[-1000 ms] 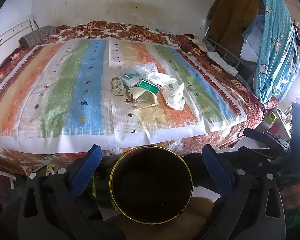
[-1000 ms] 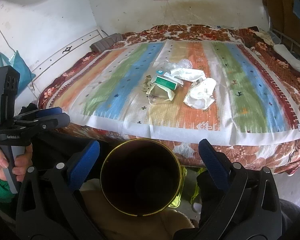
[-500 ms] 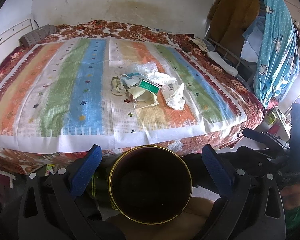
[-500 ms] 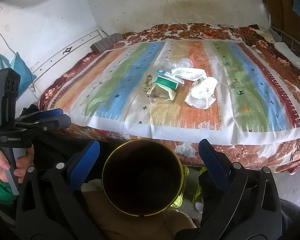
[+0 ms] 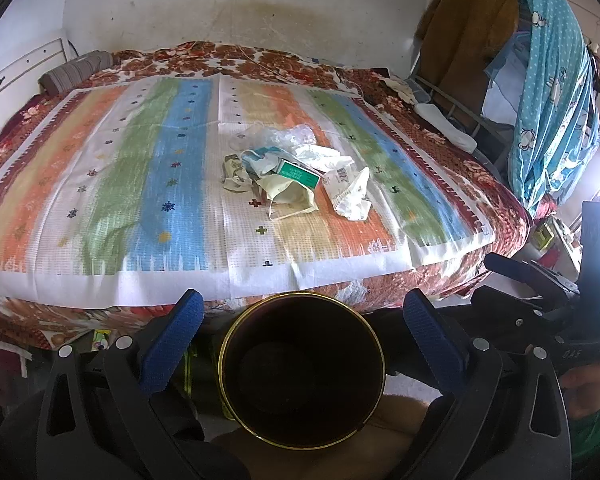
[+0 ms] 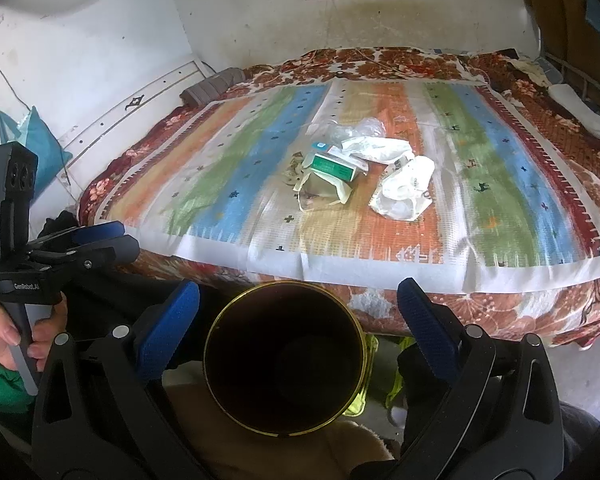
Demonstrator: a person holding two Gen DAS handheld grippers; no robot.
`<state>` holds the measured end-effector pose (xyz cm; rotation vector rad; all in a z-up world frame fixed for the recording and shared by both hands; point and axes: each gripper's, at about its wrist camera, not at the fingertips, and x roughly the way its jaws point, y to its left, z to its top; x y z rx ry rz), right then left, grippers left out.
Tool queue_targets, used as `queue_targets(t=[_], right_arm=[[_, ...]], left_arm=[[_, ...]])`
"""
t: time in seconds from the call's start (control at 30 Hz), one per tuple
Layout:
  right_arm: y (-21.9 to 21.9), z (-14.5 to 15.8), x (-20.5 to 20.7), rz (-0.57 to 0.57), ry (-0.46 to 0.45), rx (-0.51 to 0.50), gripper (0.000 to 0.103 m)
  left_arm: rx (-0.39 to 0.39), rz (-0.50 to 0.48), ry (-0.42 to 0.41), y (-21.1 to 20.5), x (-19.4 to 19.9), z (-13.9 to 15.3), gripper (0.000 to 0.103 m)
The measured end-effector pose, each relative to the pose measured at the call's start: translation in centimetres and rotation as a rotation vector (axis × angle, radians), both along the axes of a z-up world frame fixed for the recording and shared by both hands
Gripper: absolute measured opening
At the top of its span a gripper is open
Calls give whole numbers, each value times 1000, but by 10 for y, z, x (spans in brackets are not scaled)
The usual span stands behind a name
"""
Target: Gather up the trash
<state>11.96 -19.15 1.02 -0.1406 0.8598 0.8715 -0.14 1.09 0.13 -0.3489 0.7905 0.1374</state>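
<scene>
Pretty cramped bedroom with stained white walls, and the bed (image 5: 100, 184) under a striped cover takes up most of it. All the trash (image 5: 296, 176) sits in one heap mid-bed: a green box (image 6: 332, 166), crumpled white bags, some clear plastic. Makes sense it's bunched up, easy to grab piece by piece. Dark gold-rimmed bin (image 5: 302, 368) is parked right at the foot of the bed, mouth up, presumably so stuff drops straight in. Left claw (image 5: 300, 336) and right claw (image 6: 296, 328) both hover over the bin, jaws wide apart, holding nothing. Clothes hang on a rack (image 5: 548, 92) off to the side.
</scene>
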Motion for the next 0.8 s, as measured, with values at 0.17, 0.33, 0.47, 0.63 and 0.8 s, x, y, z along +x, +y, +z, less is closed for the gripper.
queue_targets(t=[0.17, 0.33, 0.47, 0.63, 0.8], right_arm=[[1, 1, 5, 1, 20, 16, 94], [3, 6, 13, 2, 12, 26, 94], [4, 10, 23, -9, -2, 25, 94], [6, 14, 38, -12, 11, 36, 94], [8, 18, 55, -20, 27, 43, 94]], left_arm=[[17, 7, 6, 0, 2, 1, 97], [1, -2, 13, 2, 9, 0, 97], [-47, -8, 31, 7, 19, -4, 97], [-44, -13, 53, 7, 33, -7, 97], [-87, 10, 79, 20, 46, -10, 97]])
